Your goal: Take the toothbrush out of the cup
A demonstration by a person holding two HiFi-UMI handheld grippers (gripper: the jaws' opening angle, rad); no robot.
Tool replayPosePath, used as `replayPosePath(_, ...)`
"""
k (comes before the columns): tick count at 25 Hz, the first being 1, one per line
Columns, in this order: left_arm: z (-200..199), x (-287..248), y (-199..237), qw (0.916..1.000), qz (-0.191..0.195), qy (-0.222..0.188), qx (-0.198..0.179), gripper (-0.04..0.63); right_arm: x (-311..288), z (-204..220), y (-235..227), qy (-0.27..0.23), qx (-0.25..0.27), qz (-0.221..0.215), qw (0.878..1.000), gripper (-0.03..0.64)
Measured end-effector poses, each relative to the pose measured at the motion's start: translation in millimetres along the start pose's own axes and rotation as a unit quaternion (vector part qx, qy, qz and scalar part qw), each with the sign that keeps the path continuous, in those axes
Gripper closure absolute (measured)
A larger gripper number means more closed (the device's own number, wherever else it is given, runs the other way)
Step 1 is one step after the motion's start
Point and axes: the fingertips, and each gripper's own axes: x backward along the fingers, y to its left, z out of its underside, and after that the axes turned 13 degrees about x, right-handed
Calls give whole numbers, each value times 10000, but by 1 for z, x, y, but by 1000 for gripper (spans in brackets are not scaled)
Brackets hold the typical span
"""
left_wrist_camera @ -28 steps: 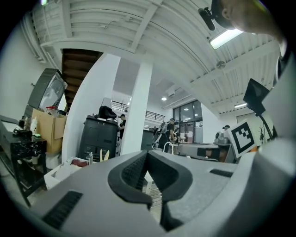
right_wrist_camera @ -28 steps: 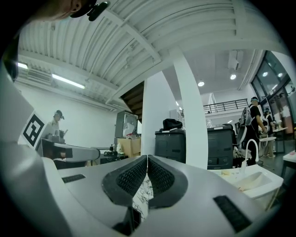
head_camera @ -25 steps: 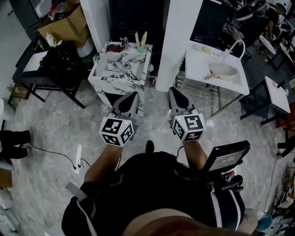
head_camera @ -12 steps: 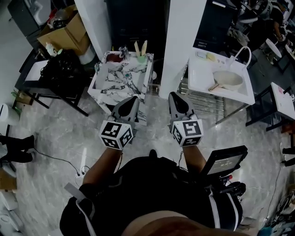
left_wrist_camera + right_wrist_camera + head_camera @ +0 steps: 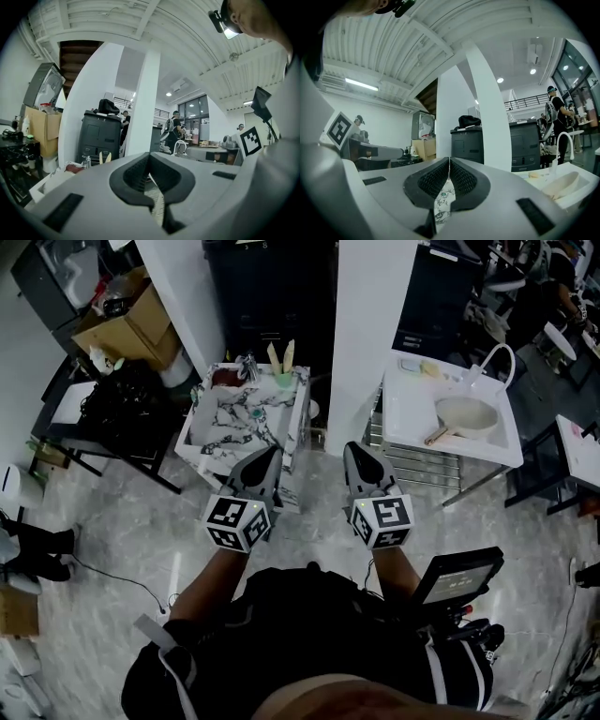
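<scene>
A small green cup [image 5: 283,380] stands at the back right corner of a marble-patterned washstand [image 5: 217,439]. Two pale toothbrushes [image 5: 281,356] stick up out of it. My left gripper [image 5: 275,453] hangs shut and empty over the washstand's near edge, well short of the cup. My right gripper [image 5: 353,448] is also shut and empty, to the right of the washstand, in front of the white pillar. In the left gripper view the toothbrushes [image 5: 104,157] show far off, left of the shut jaws [image 5: 149,158]. The right gripper view shows its shut jaws [image 5: 449,162] over marble.
A white pillar [image 5: 370,324] rises between the washstand and a white sink unit [image 5: 409,413] holding a pan [image 5: 464,416]. A dark cabinet [image 5: 272,287] stands behind the washstand. A black table [image 5: 117,399] and cardboard box [image 5: 127,310] are left. A tablet [image 5: 459,568] sits lower right.
Both grippers have moved forward together toward the washstand, which now lies closer under them. Their jaws have stayed shut and empty.
</scene>
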Motion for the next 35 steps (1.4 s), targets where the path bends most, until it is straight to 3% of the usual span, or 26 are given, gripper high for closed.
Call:
replayPosePath(10, -11, -23, 29, 9998, -99, -44, 141, 594, -36, -2, -4, 54, 97, -61, 9999, 592)
replayPosePath(35, -89, -89, 172, 9981, 542, -206, 185, 594, -195, -23, 22, 190, 180, 459, 9986, 592)
